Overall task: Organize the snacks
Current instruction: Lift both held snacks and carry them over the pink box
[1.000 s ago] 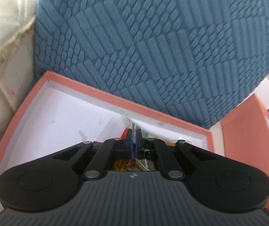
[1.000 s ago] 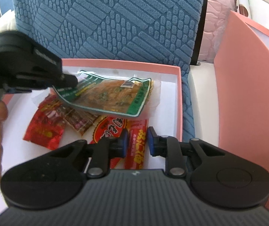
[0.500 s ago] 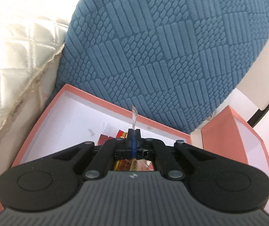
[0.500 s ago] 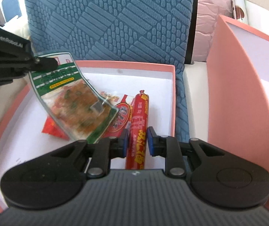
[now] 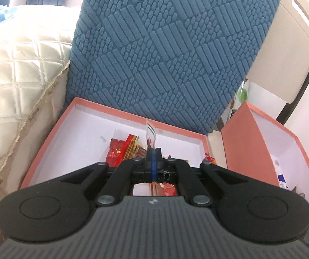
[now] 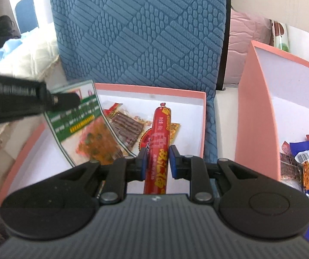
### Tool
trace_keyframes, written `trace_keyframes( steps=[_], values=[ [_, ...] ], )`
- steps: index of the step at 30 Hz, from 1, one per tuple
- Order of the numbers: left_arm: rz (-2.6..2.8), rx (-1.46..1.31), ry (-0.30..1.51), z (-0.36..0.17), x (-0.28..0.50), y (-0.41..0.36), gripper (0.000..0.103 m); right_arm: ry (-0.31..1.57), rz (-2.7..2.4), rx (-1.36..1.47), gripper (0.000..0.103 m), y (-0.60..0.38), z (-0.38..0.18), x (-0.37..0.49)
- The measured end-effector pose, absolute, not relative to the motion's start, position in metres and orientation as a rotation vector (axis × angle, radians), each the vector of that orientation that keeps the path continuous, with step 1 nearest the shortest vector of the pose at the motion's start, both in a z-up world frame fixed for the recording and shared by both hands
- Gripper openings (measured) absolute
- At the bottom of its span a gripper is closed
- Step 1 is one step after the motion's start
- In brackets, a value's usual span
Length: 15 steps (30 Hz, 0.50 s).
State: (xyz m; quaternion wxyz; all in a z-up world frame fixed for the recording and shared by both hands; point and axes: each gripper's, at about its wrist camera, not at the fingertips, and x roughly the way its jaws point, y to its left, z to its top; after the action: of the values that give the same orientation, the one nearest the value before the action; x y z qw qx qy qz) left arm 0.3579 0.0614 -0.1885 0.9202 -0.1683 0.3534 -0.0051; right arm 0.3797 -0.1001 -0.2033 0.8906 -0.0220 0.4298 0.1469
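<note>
So the pink box [image 6: 203, 116] sits against the blue chair back [image 6: 141, 32]. Left tongs [image 6: 76, 100] are clamped tight on the green snack pouch [image 6: 83, 129], dangling above it. Right tongs [image 6: 157, 161] are pinching the red sausage [image 6: 160, 133] over the box too.

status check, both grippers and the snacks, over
Left gripper shut on green snack pouch, lifted over pink box. Right gripper shut on red sausage. More snacks left in box. Nothing blocking.
</note>
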Motion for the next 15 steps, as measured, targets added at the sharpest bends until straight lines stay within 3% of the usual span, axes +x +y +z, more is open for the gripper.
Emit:
trace_keyframes(
  steps=[15],
  values=[
    [-0.057,-0.346,0.693,-0.155,0.321,0.041,0.000,0.863,0.311,0.006,0.024,-0.125,-0.158,0.346]
  ],
)
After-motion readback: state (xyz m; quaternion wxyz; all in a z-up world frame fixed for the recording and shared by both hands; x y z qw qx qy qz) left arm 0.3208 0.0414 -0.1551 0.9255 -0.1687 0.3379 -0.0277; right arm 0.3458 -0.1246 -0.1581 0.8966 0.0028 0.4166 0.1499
